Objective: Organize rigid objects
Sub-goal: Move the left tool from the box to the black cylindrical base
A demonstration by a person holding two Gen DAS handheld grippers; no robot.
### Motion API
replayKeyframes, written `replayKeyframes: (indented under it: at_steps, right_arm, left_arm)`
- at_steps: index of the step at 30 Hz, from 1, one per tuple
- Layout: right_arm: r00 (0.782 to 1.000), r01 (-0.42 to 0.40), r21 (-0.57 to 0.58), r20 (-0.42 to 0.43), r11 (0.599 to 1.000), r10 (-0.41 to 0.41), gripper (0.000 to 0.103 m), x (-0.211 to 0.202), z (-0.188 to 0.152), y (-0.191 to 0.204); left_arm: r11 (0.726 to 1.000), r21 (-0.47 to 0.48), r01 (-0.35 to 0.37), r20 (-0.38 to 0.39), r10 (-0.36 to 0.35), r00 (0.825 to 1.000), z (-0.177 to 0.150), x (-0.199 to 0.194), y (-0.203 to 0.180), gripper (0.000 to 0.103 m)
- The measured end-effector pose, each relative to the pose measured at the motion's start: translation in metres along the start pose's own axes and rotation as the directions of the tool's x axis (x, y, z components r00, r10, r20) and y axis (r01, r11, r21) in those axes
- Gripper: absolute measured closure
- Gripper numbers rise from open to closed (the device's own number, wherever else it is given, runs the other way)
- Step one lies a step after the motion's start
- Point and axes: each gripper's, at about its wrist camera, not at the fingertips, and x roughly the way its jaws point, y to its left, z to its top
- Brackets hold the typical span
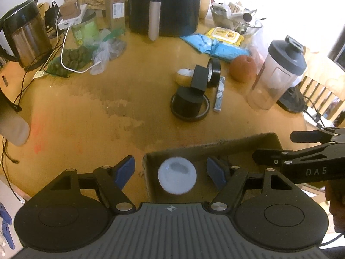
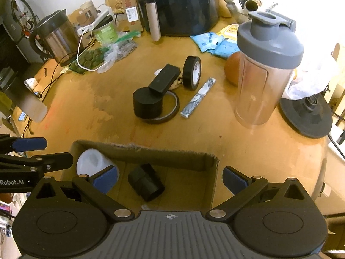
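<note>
An open cardboard box (image 1: 215,145) (image 2: 163,154) stands at the table's near edge. In its left corner lies a white cup (image 1: 176,176) (image 2: 91,160), blurred in the left wrist view. My left gripper (image 1: 170,173) (image 2: 30,151) hangs open above it, both blue pads clear of the cup. A black cylindrical part (image 2: 146,182) lies on the box floor. My right gripper (image 2: 170,180) (image 1: 280,149) is open over the box with nothing in it. Farther out sit a black cylinder (image 1: 187,103) (image 2: 147,104) on a thin ring, a black block (image 1: 199,78) (image 2: 165,79), a tape roll (image 1: 214,72) (image 2: 192,72) and a marbled bar (image 1: 218,96) (image 2: 198,97).
A shaker bottle (image 2: 265,71) and an orange (image 1: 242,68) stand right of the pile, with a black round base (image 2: 308,113) beyond. An air fryer (image 1: 166,4), kettle (image 1: 23,34), bags, blue packets and cables crowd the back. A chair (image 1: 321,95) is at the right.
</note>
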Motion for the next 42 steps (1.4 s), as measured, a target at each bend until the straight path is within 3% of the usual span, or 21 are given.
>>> replayKeyframes:
  at_steps: [20,42]
  right_arm:
    - [0.997,0.076,0.056,0.028,0.996,-0.077,0.000,0.012,0.016,-0.002]
    - [0.987,0.153,0.137,0.025,0.979,-0.158,0.000,-0.004,0.004,-0.027]
  left_arm:
    - [0.998,0.051,0.032,0.021,-0.034,0.999,0.027,0.020,0.012,0.030]
    - [0.975,0.209,0.077,0.037,-0.087,0.996,0.057,0.065,-0.012,0.030]
